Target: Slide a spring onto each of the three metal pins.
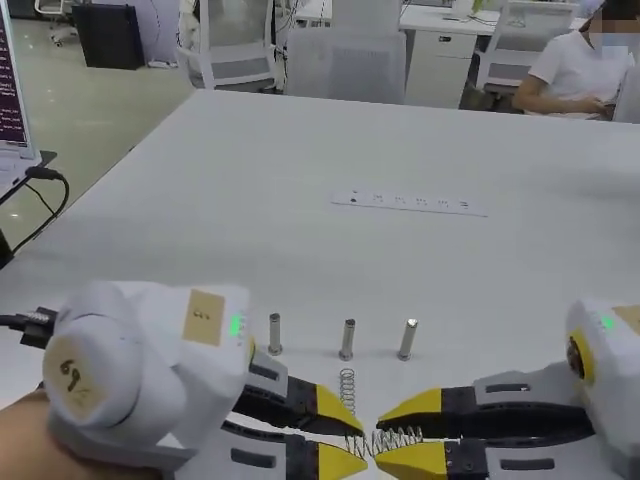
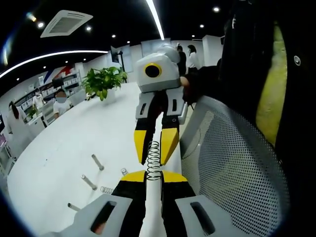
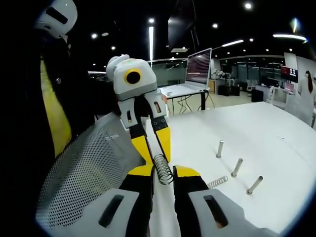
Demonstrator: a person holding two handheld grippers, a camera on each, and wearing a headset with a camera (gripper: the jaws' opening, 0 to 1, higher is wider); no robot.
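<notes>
Three bare metal pins stand upright in a row on the white table: left pin (image 1: 275,335), middle pin (image 1: 348,340), right pin (image 1: 408,338). One loose spring (image 1: 347,385) lies just in front of the middle pin. A second spring (image 1: 395,437) hangs between my two grippers near the table's front edge. My left gripper (image 1: 355,441) is shut on the second spring's left end, and my right gripper (image 1: 380,435) is shut along the rest of its length. In the left gripper view the second spring (image 2: 154,158) runs from my left gripper (image 2: 153,176) into the right gripper (image 2: 154,160).
A flush power strip (image 1: 410,203) sits mid-table beyond the pins. A laptop with cables (image 1: 10,110) stands at the far left. A person (image 1: 575,70) sits at a desk behind the table. A mesh chair back (image 2: 237,163) is close behind the grippers.
</notes>
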